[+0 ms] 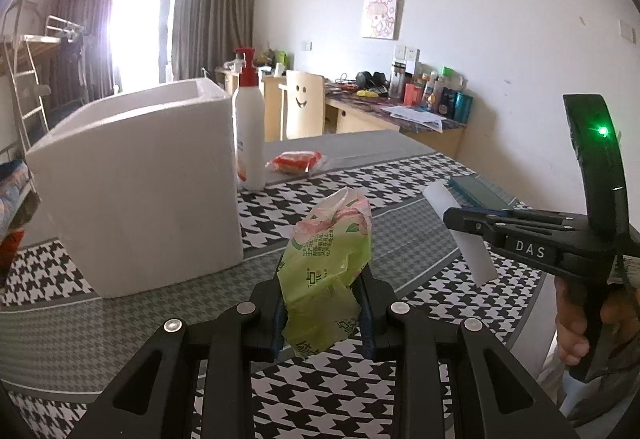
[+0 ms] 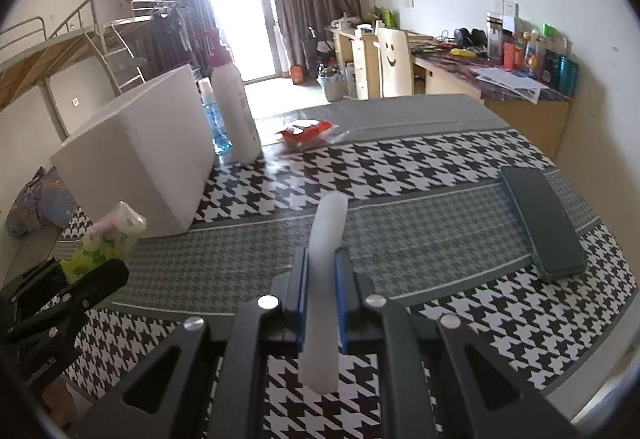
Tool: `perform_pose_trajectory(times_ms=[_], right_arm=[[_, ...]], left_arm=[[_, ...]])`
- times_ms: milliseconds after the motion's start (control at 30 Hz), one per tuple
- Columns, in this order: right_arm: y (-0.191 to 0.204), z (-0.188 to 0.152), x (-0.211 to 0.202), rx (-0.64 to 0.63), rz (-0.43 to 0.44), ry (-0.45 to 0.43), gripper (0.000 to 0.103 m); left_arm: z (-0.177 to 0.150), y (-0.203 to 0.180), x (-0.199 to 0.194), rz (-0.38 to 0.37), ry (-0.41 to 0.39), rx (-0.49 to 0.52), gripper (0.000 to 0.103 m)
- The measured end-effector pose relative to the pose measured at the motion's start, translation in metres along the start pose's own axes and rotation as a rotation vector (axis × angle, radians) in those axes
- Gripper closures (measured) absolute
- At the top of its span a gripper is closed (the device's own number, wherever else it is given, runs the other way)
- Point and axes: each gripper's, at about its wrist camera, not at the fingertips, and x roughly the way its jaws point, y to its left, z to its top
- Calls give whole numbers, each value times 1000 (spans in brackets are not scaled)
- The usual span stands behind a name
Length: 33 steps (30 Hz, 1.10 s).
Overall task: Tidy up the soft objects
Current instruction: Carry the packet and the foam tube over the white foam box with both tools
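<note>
My left gripper (image 1: 324, 279) is shut on a crumpled green and pink tissue pack (image 1: 328, 239), held above the houndstooth tablecloth (image 1: 360, 379). The pack sticks up and forward from the jaws. My right gripper (image 2: 322, 255) is shut on a white soft strip (image 2: 330, 215), which pokes out both ahead of and below the blue pads. In the left wrist view the right gripper (image 1: 452, 217) is at the right with the strip (image 1: 476, 255) hanging from it, held by a hand. The right wrist view has the left gripper (image 2: 96, 271) and its pack (image 2: 112, 231) at the lower left.
An open white foam box (image 1: 140, 179) stands at the left of the table. Behind it are a white pump bottle (image 1: 249, 127) and a blue bottle (image 2: 216, 119). A red packet (image 1: 296, 161) lies further back. A dark flat case (image 2: 540, 219) lies at the right.
</note>
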Motion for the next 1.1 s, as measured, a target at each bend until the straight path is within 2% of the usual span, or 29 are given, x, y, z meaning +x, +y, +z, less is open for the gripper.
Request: perform_pose_trajectory(times_ms=[633, 1100], right_arm=[[5, 17, -20, -27, 70, -84, 87], [12, 30, -31, -54, 95, -131, 87]], left_arm=[[23, -5, -12, 50, -46, 38, 73], [41, -5, -15, 56, -68, 59, 73]])
